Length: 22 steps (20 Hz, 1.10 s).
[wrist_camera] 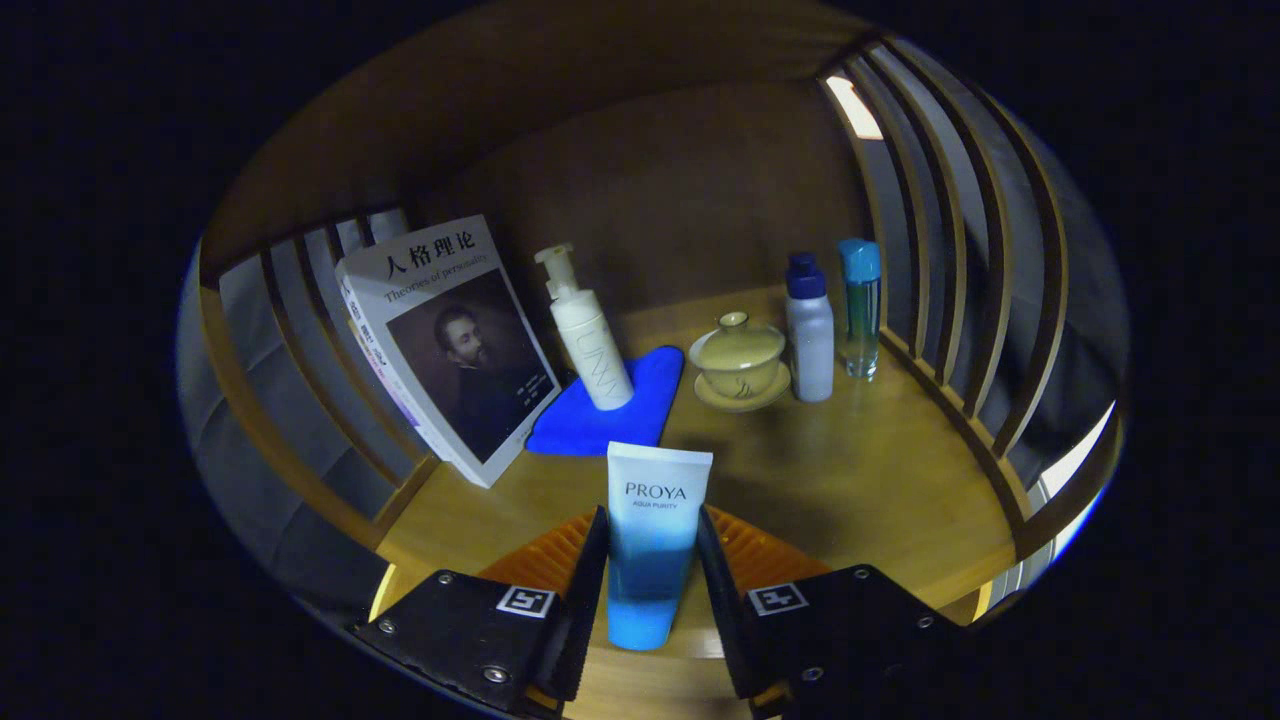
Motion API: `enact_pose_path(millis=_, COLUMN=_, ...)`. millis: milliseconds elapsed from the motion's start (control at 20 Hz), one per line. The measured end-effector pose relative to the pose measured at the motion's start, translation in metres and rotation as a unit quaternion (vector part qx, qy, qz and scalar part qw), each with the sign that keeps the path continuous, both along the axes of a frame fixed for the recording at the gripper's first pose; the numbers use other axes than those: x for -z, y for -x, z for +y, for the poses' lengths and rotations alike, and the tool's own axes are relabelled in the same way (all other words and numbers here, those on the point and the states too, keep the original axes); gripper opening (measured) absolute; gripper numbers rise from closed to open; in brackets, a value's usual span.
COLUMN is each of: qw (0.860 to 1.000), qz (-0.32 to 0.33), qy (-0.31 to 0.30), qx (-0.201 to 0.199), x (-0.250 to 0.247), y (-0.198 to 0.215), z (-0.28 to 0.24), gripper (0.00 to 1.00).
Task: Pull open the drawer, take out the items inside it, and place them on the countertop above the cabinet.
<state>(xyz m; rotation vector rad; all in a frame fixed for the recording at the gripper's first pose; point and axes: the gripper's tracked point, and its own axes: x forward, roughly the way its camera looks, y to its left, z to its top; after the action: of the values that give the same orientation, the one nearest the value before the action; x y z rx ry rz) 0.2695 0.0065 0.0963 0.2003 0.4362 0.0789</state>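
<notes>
Blue-white tube (pixel 652 540) upright between claw (pixel 652 575) fingers, clamped, above wooden countertop (pixel 860 470)

Dim, warm light; bright patch beyond fingers (pixel 700 560); tube (pixel 655 540) sharp; slats (pixel 960 250) bowed by fisheye; soft shadows.

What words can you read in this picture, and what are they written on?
"PROYA" and "AQUA PURITY": on the tube pinched between both fingers.
"人格理论" and "Theories of personality": on the book cover.
"UNNY", partly blurred: on the pump bottle.
The book's spine print is too small to read.
</notes>
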Motion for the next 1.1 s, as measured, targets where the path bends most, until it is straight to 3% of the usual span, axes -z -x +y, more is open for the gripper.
enact_pose_path(millis=200, qw=0.999, qz=-0.042, qy=0.002, qx=0.028, x=-0.012, y=0.015, z=-0.013, gripper=0.89)
enact_pose_path(millis=300, qw=0.997, qz=-0.071, qy=0.002, qx=0.024, x=-0.020, y=0.034, z=-0.014, gripper=0.96)
enact_pose_path(millis=550, qw=0.988, qz=-0.148, qy=0.034, qx=-0.003, x=-0.026, y=0.103, z=-0.006, gripper=0.95)
enact_pose_path(millis=700, qw=0.980, qz=-0.194, qy=0.048, qx=0.001, x=-0.019, y=0.139, z=0.000, gripper=0.95)
enact_pose_path(millis=1100, qw=0.964, qz=-0.250, qy=0.088, qx=-0.014, x=0.012, y=0.216, z=0.027, gripper=0.95)
